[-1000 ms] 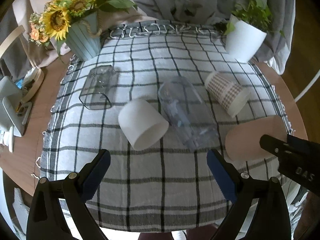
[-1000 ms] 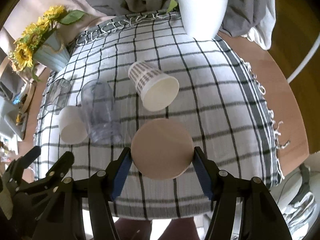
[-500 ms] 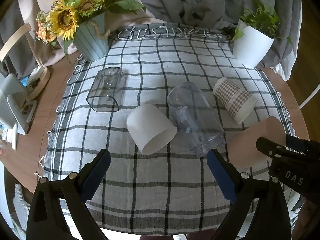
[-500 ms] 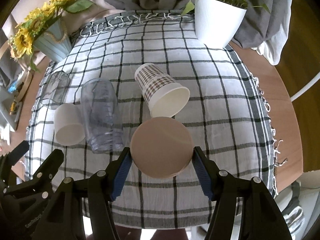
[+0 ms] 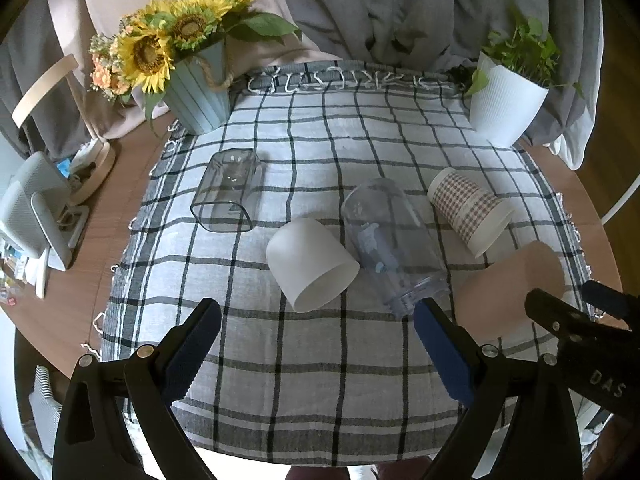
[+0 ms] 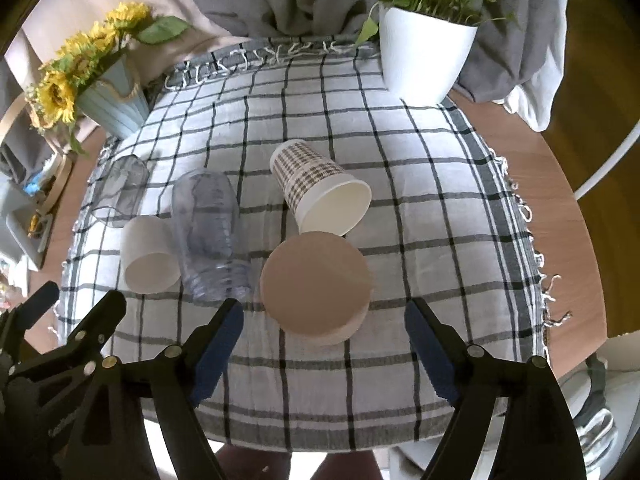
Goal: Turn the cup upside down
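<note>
You've got a white tablecloth (image 5: 320,364) with a black-and-grey check, a plain tan cup (image 6: 316,280), a matte white cup (image 5: 310,264), and a paper cup (image 6: 316,184) in brown houndstooth, white inside. Yellow sunflowers (image 5: 148,52) sit in a pale blue ribbed vase (image 5: 198,98); the gripper pads (image 5: 192,354) are blue.

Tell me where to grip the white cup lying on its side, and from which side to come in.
Grip the white cup across its side wall, near the middle, coming down from above. It lies on the checked cloth with its mouth toward the camera, and the clear tumbler sits close on its right, so set the jaws front to back.
</note>
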